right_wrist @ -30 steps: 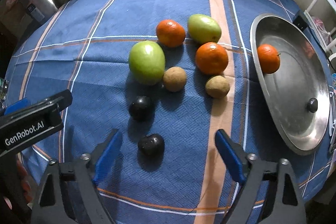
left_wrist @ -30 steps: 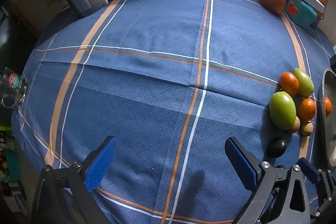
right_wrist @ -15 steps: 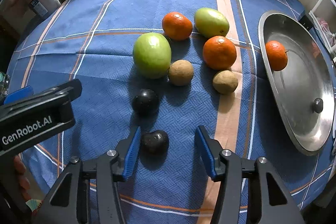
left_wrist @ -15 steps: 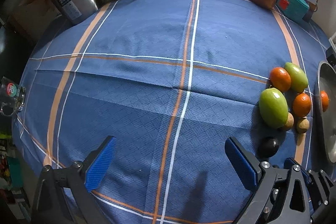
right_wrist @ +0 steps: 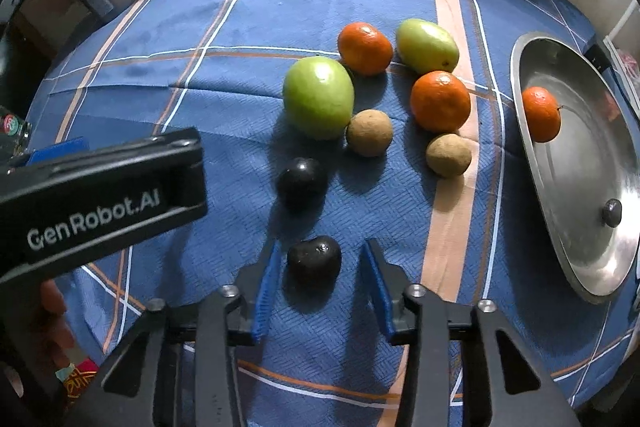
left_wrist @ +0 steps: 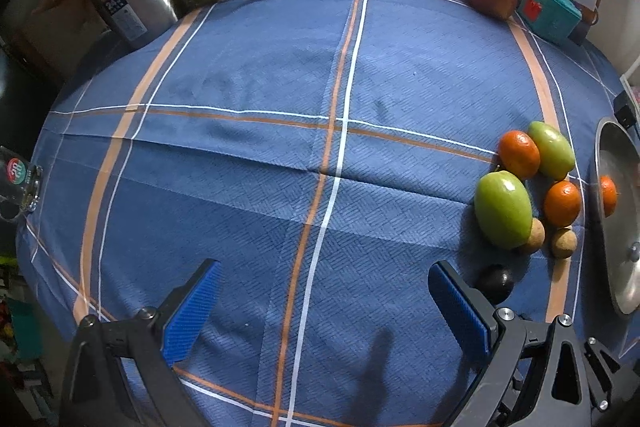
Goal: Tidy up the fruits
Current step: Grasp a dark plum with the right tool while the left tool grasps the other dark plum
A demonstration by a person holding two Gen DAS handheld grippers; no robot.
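My right gripper [right_wrist: 318, 285] points steeply down at the blue cloth [right_wrist: 240, 107], its jaws closing with the near dark fruit [right_wrist: 314, 259] between them. A sliver of cloth shows on both sides of the fruit, so the pads are not yet pressing. My left gripper [left_wrist: 320, 307] hangs wide apart over bare cloth to the left, holding nothing.

The dark fruit lies at the near edge of the cluster. A second dark fruit [right_wrist: 302, 181] sits just beyond it; further off are the big green fruit [right_wrist: 318, 97], two brown ones and the oranges. The steel tray [right_wrist: 580, 247] on the right holds one orange [right_wrist: 541, 113].

Handling, my guess:
- small and light, no strain to lift
- skin glossy, with a wet-looking shine, so probably slippery
- shape lumpy, not round; may twist as pads meet it
- likely soft-fleshed, bruises if squeezed hard

Take it across the widest middle, pads flat on opposite flanks, gentle pressure only.
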